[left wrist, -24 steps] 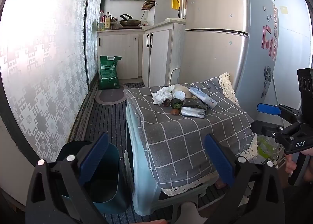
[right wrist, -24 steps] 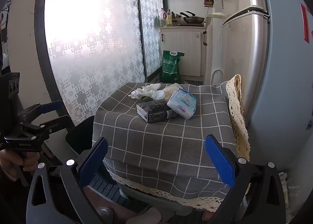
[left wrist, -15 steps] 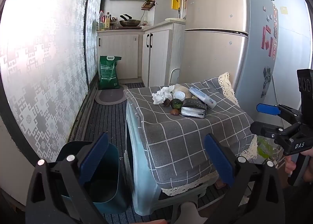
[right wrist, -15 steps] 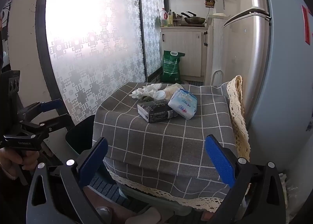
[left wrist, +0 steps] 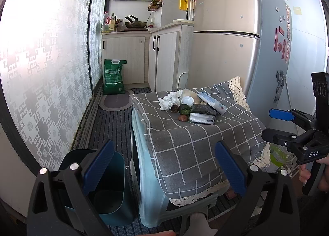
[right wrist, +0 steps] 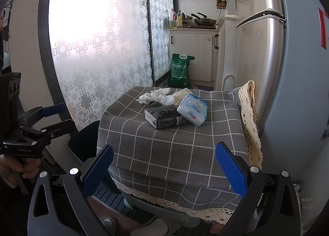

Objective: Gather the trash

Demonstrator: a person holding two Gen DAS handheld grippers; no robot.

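A: Left wrist view: narrow kitchen, checked tablecloth (left wrist: 185, 143), teal bin (left wrist: 107, 184) beside it?
B: Yes; crumpled tissue (left wrist: 167, 101) lies on top. Left gripper (left wrist: 164, 166) gapes wide, empty.
A: Right wrist view?
B: Dark packet (right wrist: 164, 116) touching the tissue pack (right wrist: 192, 109); right gripper (right wrist: 164, 166) spread wide, empty. Nothing has moved.

A silver two-door fridge (left wrist: 226, 50) fills the upper right. A green sack (left wrist: 113, 77) stands at upper centre-left against white cabinets (left wrist: 131, 59), a wok (left wrist: 135, 23) on top.

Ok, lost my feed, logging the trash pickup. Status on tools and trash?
Left tool open, empty. Right tool open, empty. Trash pile untouched on checked cloth; teal bin on floor beside. Path clear.
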